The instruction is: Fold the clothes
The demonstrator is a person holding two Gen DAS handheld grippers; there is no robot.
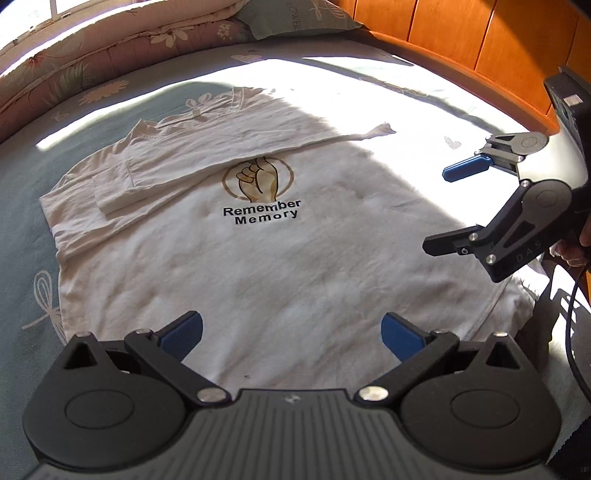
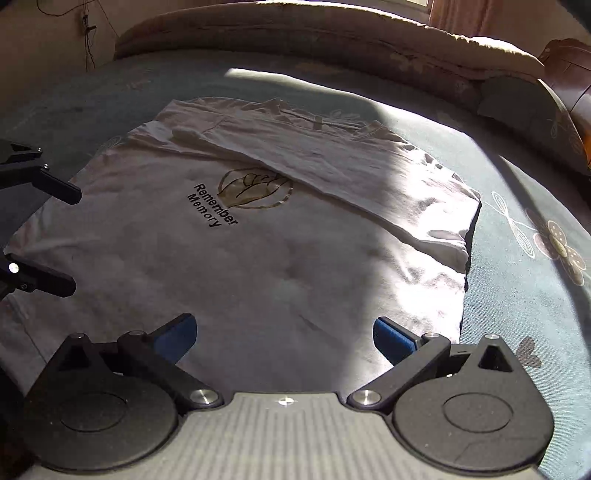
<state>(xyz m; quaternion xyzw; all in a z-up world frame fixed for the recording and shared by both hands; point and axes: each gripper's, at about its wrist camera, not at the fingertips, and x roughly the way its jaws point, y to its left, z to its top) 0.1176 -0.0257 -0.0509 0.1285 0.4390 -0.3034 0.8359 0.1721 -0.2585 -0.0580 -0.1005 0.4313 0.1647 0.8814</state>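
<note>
A white shirt (image 1: 229, 258) is lying flat on the blue flowered bed sheet (image 2: 517, 236), one sleeve folded across it. A quilt (image 1: 92, 48) and wooden headboard (image 1: 461, 33) are sitting behind. The sleeve is hiding part of the picture. Left gripper (image 1: 291, 334) and right gripper (image 2: 284, 332) are both hanging wide open, holding nothing.

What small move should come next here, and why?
Probably lower both grippers to the shirt's near hem and pinch it. The left gripper and right gripper are open, empty and above the fabric, and one sleeve already lies folded across the chest over part of the logo, so a fold of the body away from the cameras seems due.
</note>
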